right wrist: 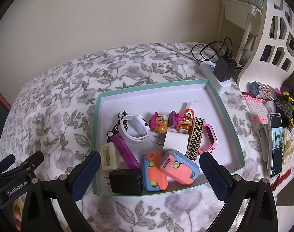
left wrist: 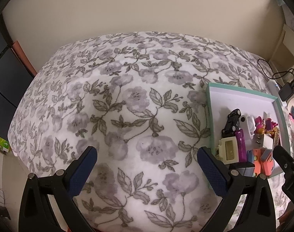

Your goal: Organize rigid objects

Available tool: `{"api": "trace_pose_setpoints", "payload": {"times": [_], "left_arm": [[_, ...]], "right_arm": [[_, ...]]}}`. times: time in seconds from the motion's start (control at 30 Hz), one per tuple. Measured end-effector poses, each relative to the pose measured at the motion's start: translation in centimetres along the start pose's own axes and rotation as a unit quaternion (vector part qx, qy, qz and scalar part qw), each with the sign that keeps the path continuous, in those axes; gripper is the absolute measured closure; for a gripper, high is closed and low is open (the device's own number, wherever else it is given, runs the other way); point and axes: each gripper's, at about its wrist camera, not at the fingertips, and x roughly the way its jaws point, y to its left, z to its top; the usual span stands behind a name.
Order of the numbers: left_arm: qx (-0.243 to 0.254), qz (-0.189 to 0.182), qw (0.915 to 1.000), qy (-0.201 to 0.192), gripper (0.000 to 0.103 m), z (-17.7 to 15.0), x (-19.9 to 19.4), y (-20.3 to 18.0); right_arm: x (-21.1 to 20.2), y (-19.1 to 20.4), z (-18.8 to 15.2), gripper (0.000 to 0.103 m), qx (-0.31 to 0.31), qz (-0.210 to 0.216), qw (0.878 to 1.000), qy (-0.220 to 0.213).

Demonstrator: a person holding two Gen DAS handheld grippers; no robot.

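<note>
Right wrist only: phone (right wrist: 276,145) beside the toy-filled tray (right wrist: 234,135).

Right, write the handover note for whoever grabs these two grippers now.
Left gripper: open, empty, over bare floral bedspread.
Right gripper: open, empty, at the near edge of the teal-rimmed tray.
In the tray, piled loosely: black charger, white charger, two orange-and-blue cases, purple stick, white watch, pink watch, toy car, pup figures.
Done: items are gathered in the tray.
Left: probably tidying the pile; no loose task item shows on the bedspread.
</note>
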Motion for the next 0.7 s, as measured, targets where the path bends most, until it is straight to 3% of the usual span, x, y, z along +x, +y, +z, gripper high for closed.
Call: {"api": "trace_pose_setpoints", "payload": {"times": [0.7], "left_arm": [[-0.002, 0.009, 0.9999, 0.009, 0.000, -0.07, 0.44, 0.19]], "right_arm": [[0.42, -0.17, -0.09, 0.000, -0.005, 0.000, 1.000, 0.010]]}}
